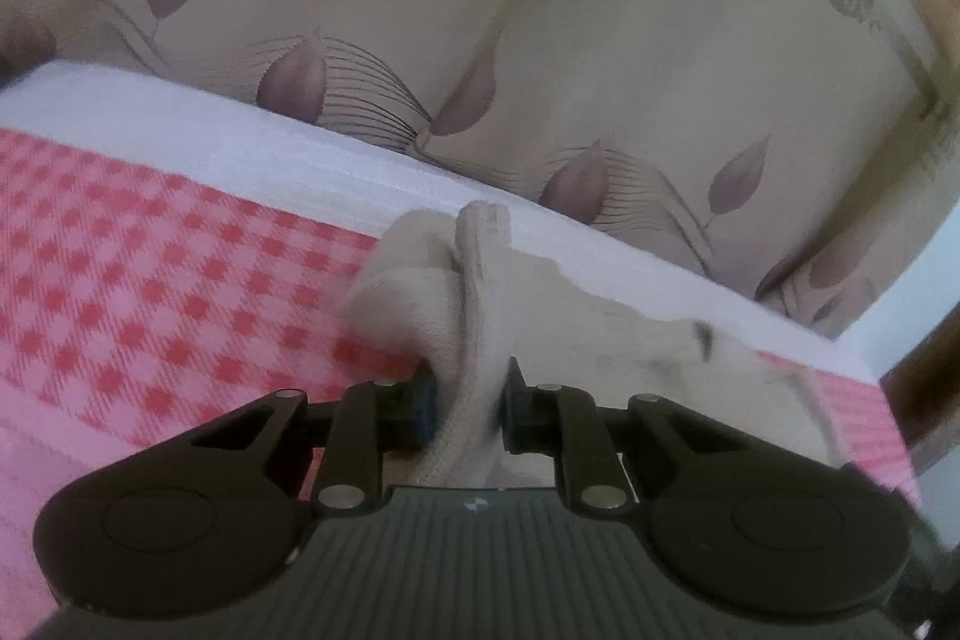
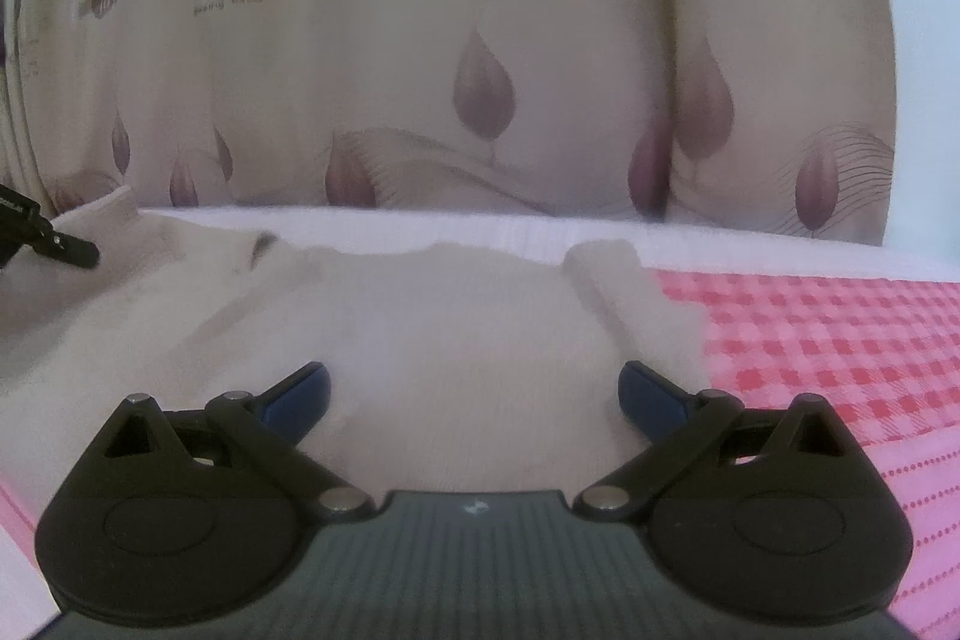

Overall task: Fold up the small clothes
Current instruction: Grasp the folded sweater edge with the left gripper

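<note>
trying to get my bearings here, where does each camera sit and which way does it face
Left wrist: on the left gripper, looking forward and down along fingers shut on a bunched fold of the beige garment.
Right wrist: on the right gripper, open over the flat garment; the left gripper's tip shows at the left edge.
Shared: garment, pink checked cloth, leaf-print curtain.

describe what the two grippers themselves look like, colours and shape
Both look alike. The left gripper and right gripper each have a dark grey ribbed body, black rounded side housings, black linkage arms with silver pivot pins, and blue pads. No cables, hands or sleeves show.
</note>
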`<state>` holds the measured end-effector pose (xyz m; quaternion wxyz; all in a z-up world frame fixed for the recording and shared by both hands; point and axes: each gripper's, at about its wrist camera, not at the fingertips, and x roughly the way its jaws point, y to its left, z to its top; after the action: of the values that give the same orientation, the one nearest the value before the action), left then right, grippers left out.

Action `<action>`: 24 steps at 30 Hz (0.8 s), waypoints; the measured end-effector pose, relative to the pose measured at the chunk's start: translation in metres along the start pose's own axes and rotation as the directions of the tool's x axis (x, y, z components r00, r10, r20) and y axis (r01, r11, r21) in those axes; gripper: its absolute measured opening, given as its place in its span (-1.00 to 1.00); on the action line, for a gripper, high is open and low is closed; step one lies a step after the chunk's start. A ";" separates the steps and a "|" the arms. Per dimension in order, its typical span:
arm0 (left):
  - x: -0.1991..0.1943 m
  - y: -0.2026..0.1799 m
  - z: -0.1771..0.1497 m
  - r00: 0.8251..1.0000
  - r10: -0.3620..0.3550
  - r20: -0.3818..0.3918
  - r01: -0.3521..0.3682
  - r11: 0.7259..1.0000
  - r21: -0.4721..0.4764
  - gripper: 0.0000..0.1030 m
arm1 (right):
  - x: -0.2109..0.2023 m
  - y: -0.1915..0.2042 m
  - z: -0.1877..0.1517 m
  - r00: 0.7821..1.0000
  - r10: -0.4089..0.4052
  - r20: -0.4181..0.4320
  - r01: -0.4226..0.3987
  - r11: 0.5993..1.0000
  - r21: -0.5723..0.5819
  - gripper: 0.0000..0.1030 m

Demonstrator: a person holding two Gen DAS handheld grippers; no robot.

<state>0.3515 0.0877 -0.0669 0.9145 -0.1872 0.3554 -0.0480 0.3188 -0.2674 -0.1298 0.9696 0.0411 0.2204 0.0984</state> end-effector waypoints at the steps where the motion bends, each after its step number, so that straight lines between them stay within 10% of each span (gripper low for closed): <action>1: -0.001 -0.006 0.000 1.000 0.001 -0.009 -0.001 1.000 -0.016 -0.62 | -0.002 -0.001 0.000 1.000 0.007 0.013 -0.007 1.000 0.005 1.00; 24: 0.028 -0.092 -0.033 0.991 -0.052 -0.120 0.021 0.969 -0.244 -0.47 | -0.026 -0.013 -0.003 0.980 0.160 0.116 -0.170 0.982 0.081 1.00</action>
<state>0.3544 -0.0139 -0.0722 0.8595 -0.3008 0.4120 -0.0328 0.2967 -0.2853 -0.1231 0.9657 0.1084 0.1675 0.1660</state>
